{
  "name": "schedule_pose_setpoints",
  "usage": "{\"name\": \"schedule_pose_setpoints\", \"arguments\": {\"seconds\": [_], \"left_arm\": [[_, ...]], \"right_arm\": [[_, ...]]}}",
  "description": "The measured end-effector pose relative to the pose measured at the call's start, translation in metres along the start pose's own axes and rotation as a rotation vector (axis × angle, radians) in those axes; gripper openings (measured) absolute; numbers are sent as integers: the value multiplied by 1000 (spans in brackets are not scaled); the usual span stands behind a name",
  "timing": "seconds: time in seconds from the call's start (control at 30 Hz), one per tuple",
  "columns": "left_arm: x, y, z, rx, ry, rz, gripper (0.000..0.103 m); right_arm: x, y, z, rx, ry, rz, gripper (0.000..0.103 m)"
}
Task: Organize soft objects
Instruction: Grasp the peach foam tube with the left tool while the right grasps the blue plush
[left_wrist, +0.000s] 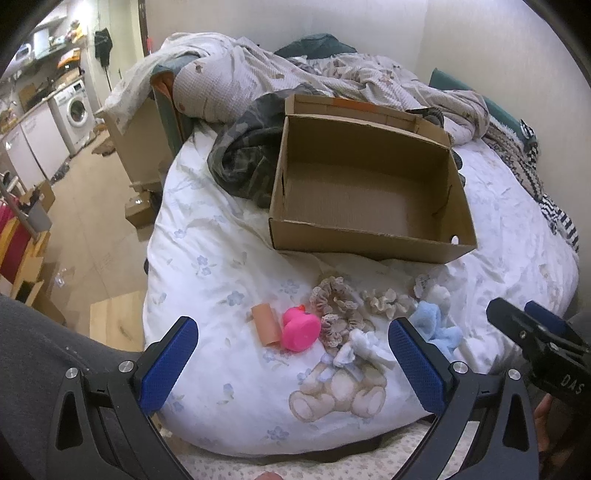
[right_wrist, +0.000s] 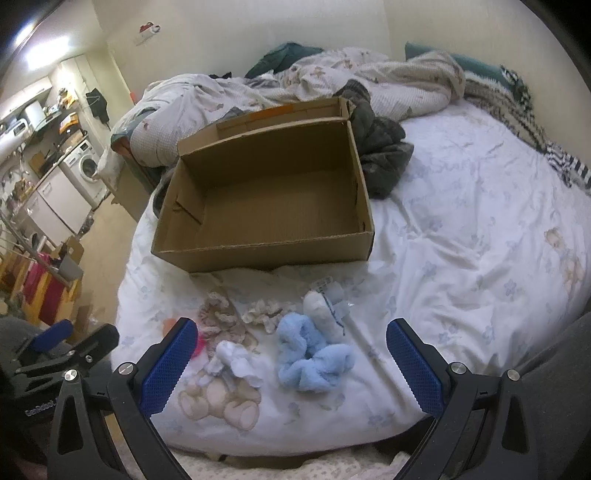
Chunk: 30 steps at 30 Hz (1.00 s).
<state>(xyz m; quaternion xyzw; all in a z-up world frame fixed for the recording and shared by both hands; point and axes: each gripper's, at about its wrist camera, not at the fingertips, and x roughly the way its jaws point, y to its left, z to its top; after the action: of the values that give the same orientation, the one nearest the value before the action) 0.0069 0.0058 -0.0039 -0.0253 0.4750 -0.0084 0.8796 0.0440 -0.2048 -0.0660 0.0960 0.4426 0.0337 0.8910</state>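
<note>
Jaws spread and empty, the left gripper (left_wrist: 293, 363) and right gripper (right_wrist: 291, 363) hover above scrunchies (right_wrist: 312, 356) and a pink duck (left_wrist: 300, 328) lying before the empty cardboard box (right_wrist: 258, 254), where fluffy fabric could slip a shallow pinch.

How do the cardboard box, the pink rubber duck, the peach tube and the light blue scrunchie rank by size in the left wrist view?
1. cardboard box, by far the largest
2. pink rubber duck
3. light blue scrunchie, partly hidden by a gripper finger, so its place against the duck is unsure
4. peach tube, slightly smaller than the duck
</note>
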Motion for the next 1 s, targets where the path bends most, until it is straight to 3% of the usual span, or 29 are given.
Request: {"name": "schedule_pose_setpoints", "arguments": {"seconds": [0.17,0.4,0.47,0.53,0.7,0.8,0.87,0.93,1.0], "left_arm": [[1,-1,21,-3,43,14,103],[38,16,53,-31,185,48,103],[63,33,58,-99,279,11,103],[81,47,58,-166,341,31,103],[123,64,47,-245,434,74,102],[141,69,38,-281,467,76,87],[156,70,32,-281,510,78,69],[168,70,27,-294,540,51,57],[180,69,23,-295,565,41,53]], "right_arm": [[-2,-3,16,15,46,39,103],[21,-13,40,-18,168,33,103],[33,-19,42,-19,213,30,103],[42,-28,43,2,246,21,103],[69,-48,36,88,351,37,103],[81,-55,30,123,399,43,103],[85,-57,28,128,414,43,103],[89,-59,29,135,422,40,103],[94,-60,29,139,428,40,103]]}}
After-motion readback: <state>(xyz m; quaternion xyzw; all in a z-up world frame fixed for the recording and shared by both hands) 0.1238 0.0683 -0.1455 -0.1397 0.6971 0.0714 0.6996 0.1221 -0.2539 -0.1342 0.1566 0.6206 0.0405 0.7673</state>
